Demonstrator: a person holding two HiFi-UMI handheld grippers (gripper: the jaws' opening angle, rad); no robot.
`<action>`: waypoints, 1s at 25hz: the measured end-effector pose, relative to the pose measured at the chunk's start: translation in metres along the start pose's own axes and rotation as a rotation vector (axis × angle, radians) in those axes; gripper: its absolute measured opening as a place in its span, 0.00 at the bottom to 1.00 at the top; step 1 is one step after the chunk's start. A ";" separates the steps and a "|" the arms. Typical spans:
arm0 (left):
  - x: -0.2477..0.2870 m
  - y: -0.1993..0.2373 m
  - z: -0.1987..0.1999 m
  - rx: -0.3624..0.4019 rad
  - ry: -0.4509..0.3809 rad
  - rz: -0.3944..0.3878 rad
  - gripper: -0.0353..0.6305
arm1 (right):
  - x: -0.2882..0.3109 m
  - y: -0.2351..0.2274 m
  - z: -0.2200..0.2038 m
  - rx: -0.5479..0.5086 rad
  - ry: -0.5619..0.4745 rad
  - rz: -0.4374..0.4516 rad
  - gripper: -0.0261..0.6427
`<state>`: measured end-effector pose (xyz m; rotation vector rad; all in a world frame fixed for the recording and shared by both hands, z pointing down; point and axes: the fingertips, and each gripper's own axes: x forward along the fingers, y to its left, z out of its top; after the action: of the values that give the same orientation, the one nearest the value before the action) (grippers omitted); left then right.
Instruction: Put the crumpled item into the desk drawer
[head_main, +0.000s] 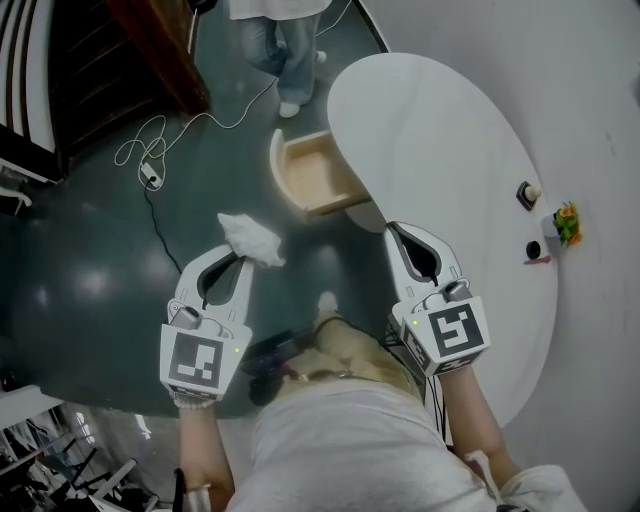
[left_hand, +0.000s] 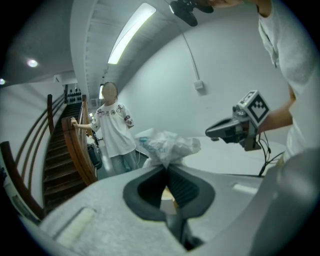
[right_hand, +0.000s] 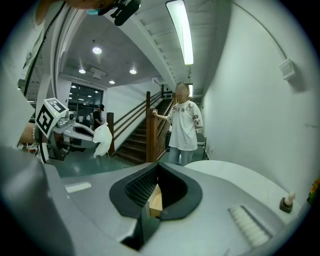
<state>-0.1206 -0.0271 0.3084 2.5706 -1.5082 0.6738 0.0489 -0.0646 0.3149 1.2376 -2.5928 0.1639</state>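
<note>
The crumpled white item (head_main: 250, 238) hangs over the dark floor, pinched at the tip of my left gripper (head_main: 241, 256), which is shut on it. In the left gripper view the crumpled item (left_hand: 167, 145) bulges just beyond the closed jaws of my left gripper (left_hand: 166, 167). The open wooden drawer (head_main: 312, 176) juts from the white desk (head_main: 450, 140), ahead and to the right of the item. My right gripper (head_main: 394, 232) is shut and empty at the desk's near edge, just behind the drawer. In the right gripper view, the drawer (right_hand: 156, 200) shows through the closed right gripper (right_hand: 157, 166).
A person (head_main: 285, 45) stands beyond the drawer, by a wooden staircase (left_hand: 60, 155). A white cable and power strip (head_main: 150, 176) lie on the floor to the left. Small objects (head_main: 528, 193) and an orange-green thing (head_main: 567, 222) sit at the desk's right edge.
</note>
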 end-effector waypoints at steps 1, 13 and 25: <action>0.003 0.004 0.002 0.002 -0.002 0.005 0.05 | 0.004 -0.002 0.000 0.000 0.002 0.005 0.05; 0.017 0.022 0.010 0.007 0.004 0.050 0.05 | 0.018 -0.015 -0.002 0.001 0.014 0.024 0.05; 0.049 0.023 0.025 0.059 -0.018 -0.018 0.05 | 0.022 -0.036 0.002 0.020 0.002 -0.036 0.05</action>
<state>-0.1119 -0.0856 0.3025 2.6364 -1.4911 0.7053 0.0635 -0.1037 0.3191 1.2895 -2.5714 0.1840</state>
